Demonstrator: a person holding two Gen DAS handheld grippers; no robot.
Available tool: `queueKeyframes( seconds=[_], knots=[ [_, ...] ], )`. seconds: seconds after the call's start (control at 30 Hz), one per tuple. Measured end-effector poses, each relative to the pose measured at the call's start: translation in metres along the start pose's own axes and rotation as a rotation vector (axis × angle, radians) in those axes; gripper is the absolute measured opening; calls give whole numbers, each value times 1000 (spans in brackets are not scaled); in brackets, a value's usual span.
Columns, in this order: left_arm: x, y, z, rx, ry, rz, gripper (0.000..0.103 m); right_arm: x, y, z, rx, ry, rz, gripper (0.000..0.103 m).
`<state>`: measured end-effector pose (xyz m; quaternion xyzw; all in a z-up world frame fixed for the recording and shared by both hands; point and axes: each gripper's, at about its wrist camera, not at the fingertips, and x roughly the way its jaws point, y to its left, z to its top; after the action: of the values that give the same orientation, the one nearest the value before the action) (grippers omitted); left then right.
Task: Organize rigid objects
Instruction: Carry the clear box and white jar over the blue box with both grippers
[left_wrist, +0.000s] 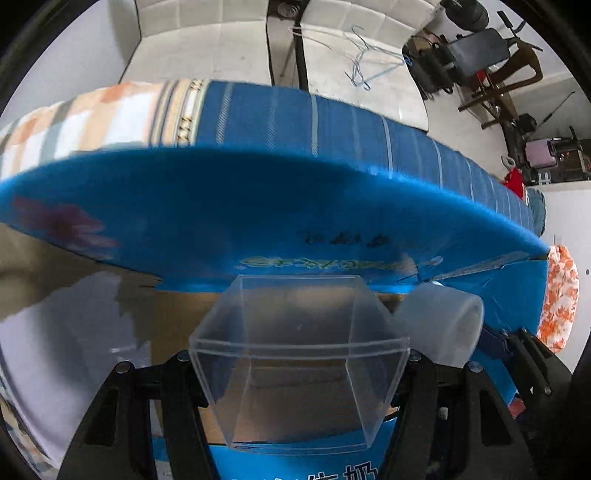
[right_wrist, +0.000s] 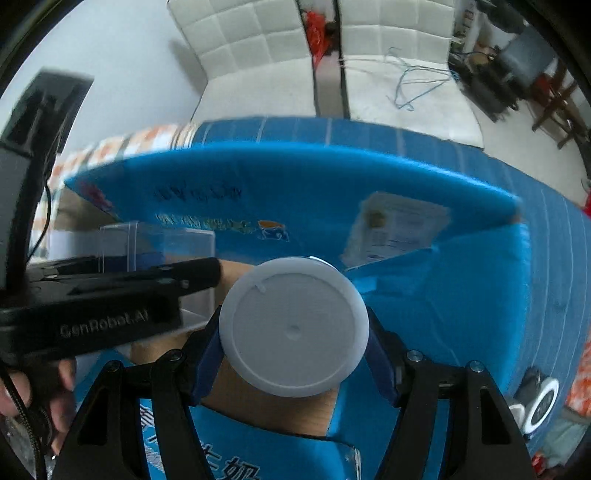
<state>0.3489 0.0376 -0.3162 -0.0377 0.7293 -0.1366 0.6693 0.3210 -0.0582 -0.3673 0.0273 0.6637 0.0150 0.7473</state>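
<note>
Your left tool (left_wrist: 299, 365) is closed on a clear plastic box (left_wrist: 299, 354): square, hard-walled, see-through, with a thickened rim and its open mouth turned toward the camera. Its black fingers press the box's two sides. The box hangs over the open blue cardboard carton (left_wrist: 258, 206), whose brown inner board shows through the clear walls.

Your right tool (right_wrist: 293, 345) grips a white plastic jar (right_wrist: 293, 326) by its sides between blue-padded fingers (right_wrist: 207, 354). The jar is round and matte, and the flat round end facing the lens has a raised ring and a small dimple at its centre. From the left wrist view it shows as a frosted white cylinder just beside the clear box, on its right. It too is held above the carton's opening.

The carton's raised flap is glossy blue with a blurred line of dark handwriting, a green printed logo too smeared to read and a white paper label (right_wrist: 399, 225). White Chinese characters run along its near edge. "GenRobot.AI" is printed on the left tool's black body.

The carton rests on a bed with a blue striped sheet (left_wrist: 351, 122). Beyond it are white tufted cushions (left_wrist: 207, 40).
</note>
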Motion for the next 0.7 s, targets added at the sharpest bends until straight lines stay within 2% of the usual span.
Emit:
queueKeyframes(
  seconds=[0.2, 0.33, 0.7],
  knots=[
    [10, -2, -4, 2, 39, 9, 60, 16, 2, 6, -29, 40, 29, 71],
    [9, 1, -5, -3, 40, 23, 60, 21, 1, 7, -44, 53, 18, 71],
    [-3, 3, 1, -51, 77, 41, 63, 29, -2, 24, -6, 97, 38, 71]
  ],
)
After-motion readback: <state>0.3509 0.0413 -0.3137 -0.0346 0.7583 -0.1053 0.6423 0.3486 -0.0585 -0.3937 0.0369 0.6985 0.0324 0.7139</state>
